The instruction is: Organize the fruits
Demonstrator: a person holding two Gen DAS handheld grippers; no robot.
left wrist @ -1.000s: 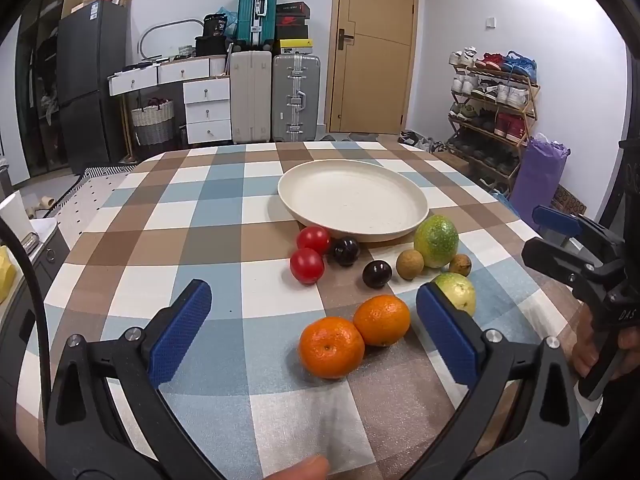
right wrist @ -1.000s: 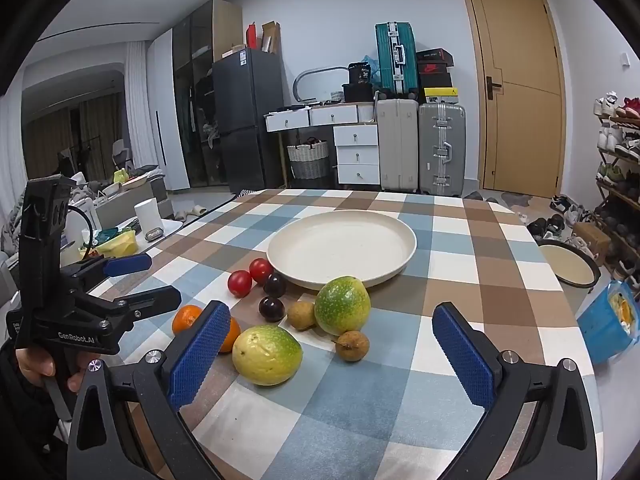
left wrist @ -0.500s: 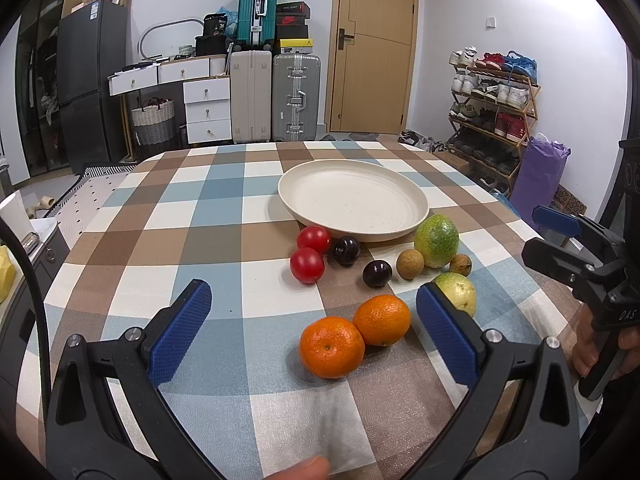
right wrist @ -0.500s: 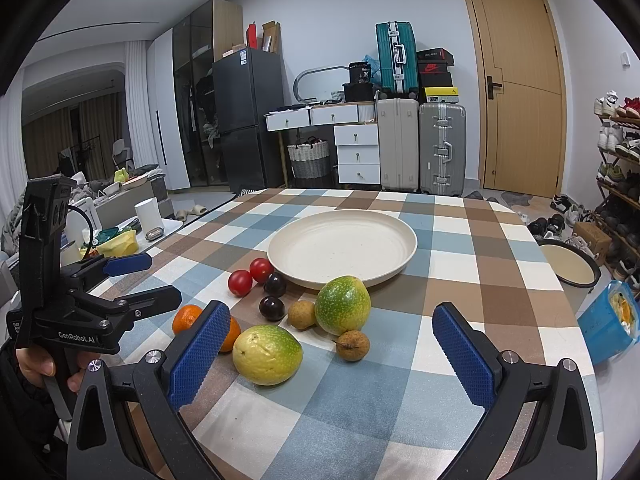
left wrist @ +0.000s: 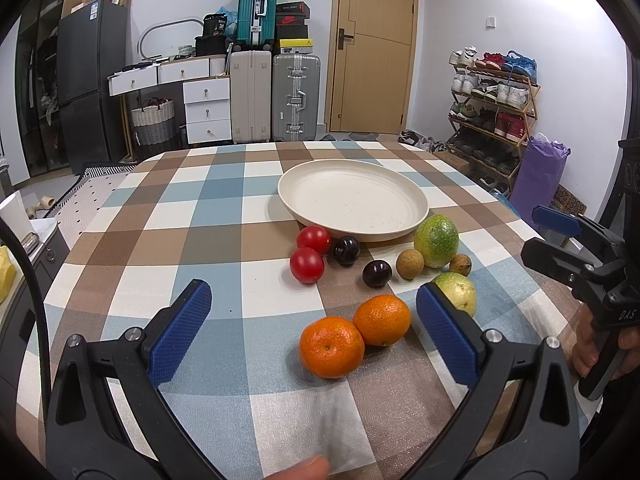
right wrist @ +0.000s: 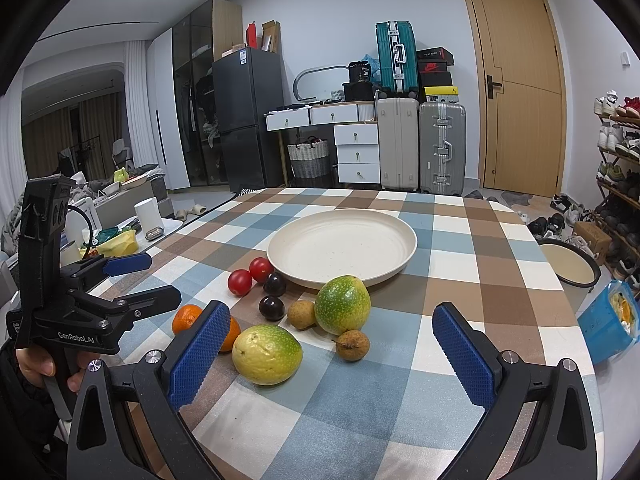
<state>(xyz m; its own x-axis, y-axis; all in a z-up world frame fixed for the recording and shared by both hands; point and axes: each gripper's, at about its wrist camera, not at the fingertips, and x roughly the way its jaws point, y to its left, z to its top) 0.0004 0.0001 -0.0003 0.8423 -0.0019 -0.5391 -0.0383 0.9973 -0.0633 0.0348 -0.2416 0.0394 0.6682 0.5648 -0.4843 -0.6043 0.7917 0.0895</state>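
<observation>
Left wrist view: the left gripper (left wrist: 312, 326) is held wide apart, empty, with two oranges (left wrist: 382, 320) framed just ahead, probably lined up for a grab. The right gripper (right wrist: 326, 350) is spread too, nothing held. The plate (left wrist: 416, 204), beyond, is bare.

wooden door (left wrist: 374, 46) 1 o'clock | black fridge (left wrist: 86, 80) 10 o'clock | wooden shoe rack (left wrist: 490, 116) 3 o'clock | silver suitcases (right wrist: 422, 146) 12 o'clock
</observation>
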